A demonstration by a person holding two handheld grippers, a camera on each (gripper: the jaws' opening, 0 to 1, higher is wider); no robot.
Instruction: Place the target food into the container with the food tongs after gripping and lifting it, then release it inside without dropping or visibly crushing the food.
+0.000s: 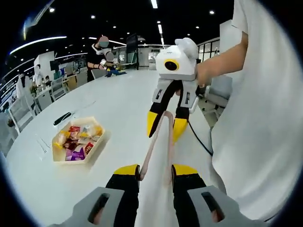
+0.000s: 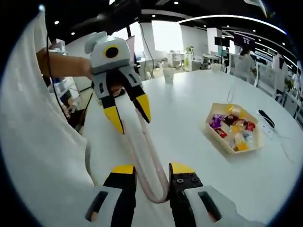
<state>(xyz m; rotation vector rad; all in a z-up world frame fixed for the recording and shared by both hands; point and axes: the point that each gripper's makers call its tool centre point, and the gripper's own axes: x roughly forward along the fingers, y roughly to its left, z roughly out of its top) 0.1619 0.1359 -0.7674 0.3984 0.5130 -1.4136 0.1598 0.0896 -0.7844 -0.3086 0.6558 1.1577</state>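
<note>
Partly hidden between the yellow-tipped jaws of both grippers, the food tongs (image 1: 158, 161) are hard to read in full: in the left gripper view their near end runs out of frame between the left gripper (image 1: 155, 171), and only a pale, pinkish-edged strip rises toward the right gripper (image 1: 163, 126). In the right gripper view the tongs (image 2: 144, 156) show as a translucent U-shaped loop, its bend sitting between the jaws of the right gripper (image 2: 154, 169) and its two arms reaching up to the left gripper (image 2: 127, 116). Each gripper has its jaws set narrow with the tongs between them; whether the far jaws press firmly on the arms cannot be told.

A person's arm and white clothing crowd the edge of both views, cut off by the frame.

On the white table (image 1: 118, 104) sits a pale hexagonal tray (image 1: 78, 139), seen too in the right gripper view (image 2: 234, 127). It holds a heap of small wrapped snacks (image 1: 75, 142) in purple, red, yellow and orange; single items are too small to name.

The tray and its snacks lie well apart from the tongs, off to the side on the table, with nothing held between the tong arms. Beyond the tray lies a dark pen-like object (image 1: 62, 118).
</note>
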